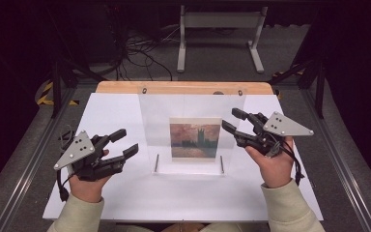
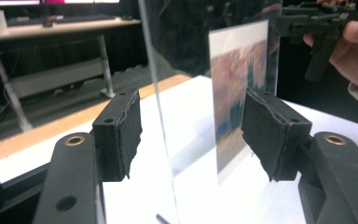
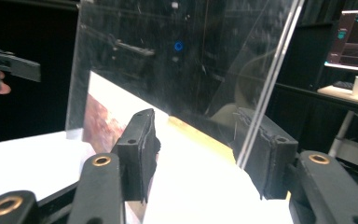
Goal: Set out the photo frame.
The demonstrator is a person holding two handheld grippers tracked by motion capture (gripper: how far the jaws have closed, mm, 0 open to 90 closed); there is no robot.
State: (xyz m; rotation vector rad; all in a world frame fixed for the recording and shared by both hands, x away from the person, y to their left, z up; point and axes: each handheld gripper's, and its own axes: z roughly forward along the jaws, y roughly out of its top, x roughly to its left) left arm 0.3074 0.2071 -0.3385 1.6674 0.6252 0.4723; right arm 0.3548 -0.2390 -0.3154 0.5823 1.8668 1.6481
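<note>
Upright clear frame (image 1: 192,130) with painted picture (image 1: 194,140) mid-tabletop (image 1: 116,116); left tongs (image 1: 123,143) and right tongs (image 1: 235,121) gaping, empty, straddling its side edges; likely best closing evenly, squarely on both.

Bright tabletop, dark surroundings, blurred backgrounds

An upright clear acrylic panel (image 1: 192,130) holding a painted postcard (image 1: 195,140) blocks the middle of the white tabletop (image 1: 116,193). Bare surface lies open left, right and in front of it.
</note>
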